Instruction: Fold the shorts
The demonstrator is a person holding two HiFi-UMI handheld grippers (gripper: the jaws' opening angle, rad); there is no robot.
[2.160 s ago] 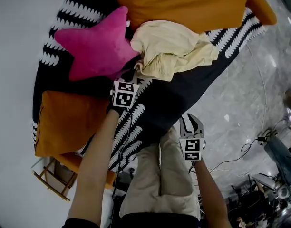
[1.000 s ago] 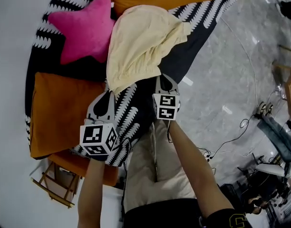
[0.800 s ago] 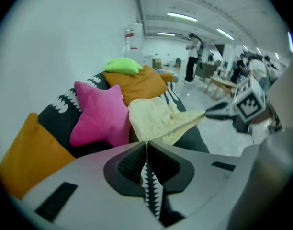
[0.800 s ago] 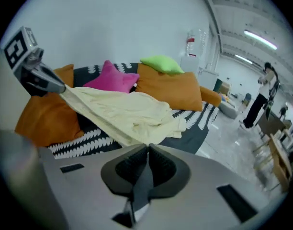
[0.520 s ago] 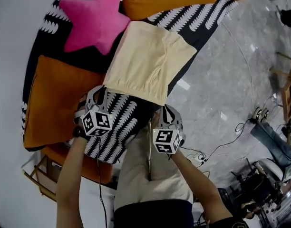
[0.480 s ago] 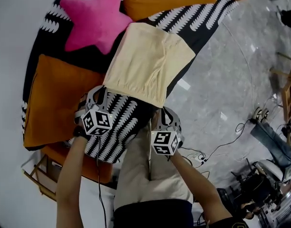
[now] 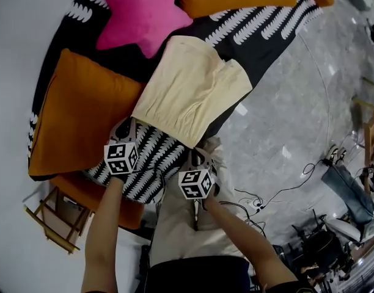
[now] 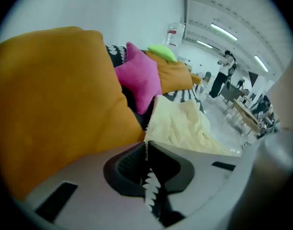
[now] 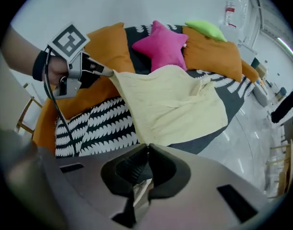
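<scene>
L gripper [image 7: 128, 124] & R gripper [image 7: 198, 153] each pinched tight on a near corner of cream shorts [image 7: 190, 93], spread flat on black-white cover [image 7: 151, 162], touching orange cushion [image 7: 77, 115].

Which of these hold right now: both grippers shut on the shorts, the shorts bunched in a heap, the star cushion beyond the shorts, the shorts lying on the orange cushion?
1. The left gripper and the right gripper are each shut on a near corner of the shorts. True.
2. The shorts are bunched in a heap. False: they lie spread out flat.
3. The pink star cushion lies beyond the shorts, away from the person. True.
4. The shorts lie on the orange cushion. False: they lie beside that cushion, on the black-and-white cover.
</scene>
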